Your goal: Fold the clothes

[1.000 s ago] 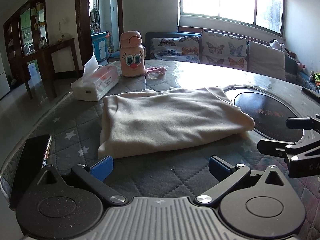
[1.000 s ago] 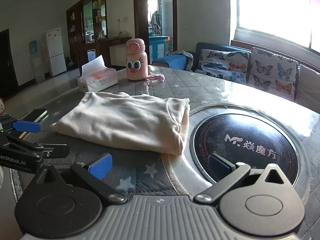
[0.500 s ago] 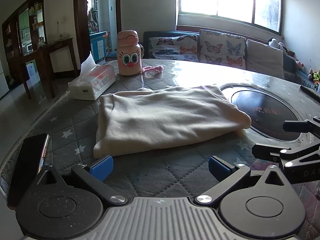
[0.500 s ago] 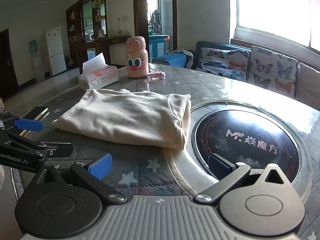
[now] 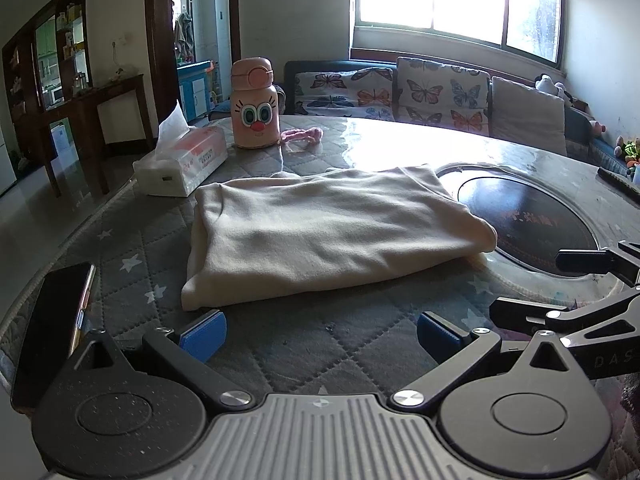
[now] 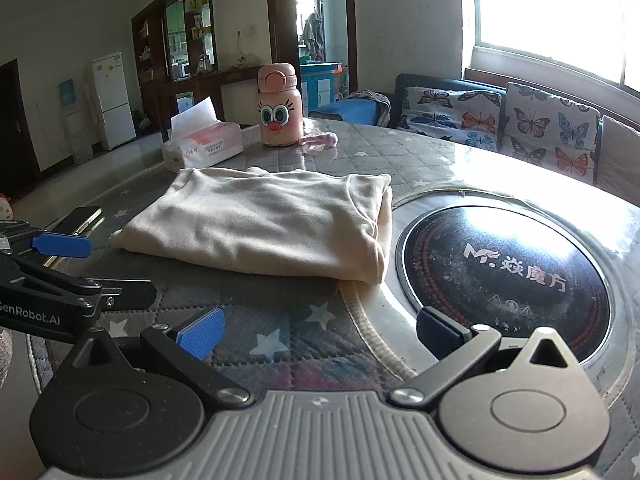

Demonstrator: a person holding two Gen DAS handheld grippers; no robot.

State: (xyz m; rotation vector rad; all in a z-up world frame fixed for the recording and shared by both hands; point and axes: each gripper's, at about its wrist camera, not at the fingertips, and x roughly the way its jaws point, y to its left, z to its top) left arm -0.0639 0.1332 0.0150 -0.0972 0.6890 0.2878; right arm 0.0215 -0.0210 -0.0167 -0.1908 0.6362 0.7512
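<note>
Cream garment [image 5: 320, 236], folded into a thick rectangle, lies flat on the quilted grey star-print table cover [image 5: 304, 344], near the middle of the round table. Its right end reaches the rim of the round black cooktop [image 6: 504, 276] set into the table; in the right wrist view the folded edges stack there, and a bit of cloth pokes out underneath at the near right corner. Left gripper [image 5: 318, 336] hovers low over the cover just on the near side of the garment, jaws spread wide, blue pads [image 5: 202, 334] clear of the cloth, nothing held. Right gripper [image 6: 318, 334] sits to the right of it, also wide open and empty, one pad over the cover and the other over the near rim of the cooktop. Each gripper shows at the edge of the other's view: the right one at the right edge of the left wrist view, the left one at the left edge of the right wrist view. Dark smartphone [image 5: 52, 328] lies at the near left edge of the table. Farther back on the left: tissue pack [image 5: 182, 162] with a sheet sticking up, then a pink cartoon-face bottle [image 5: 254, 106] standing upright, with a small pink fuzzy item [image 5: 302, 136] just beside it on the right. Beyond the table, a sofa with butterfly cushions [image 5: 440, 96] under a bright window.
</note>
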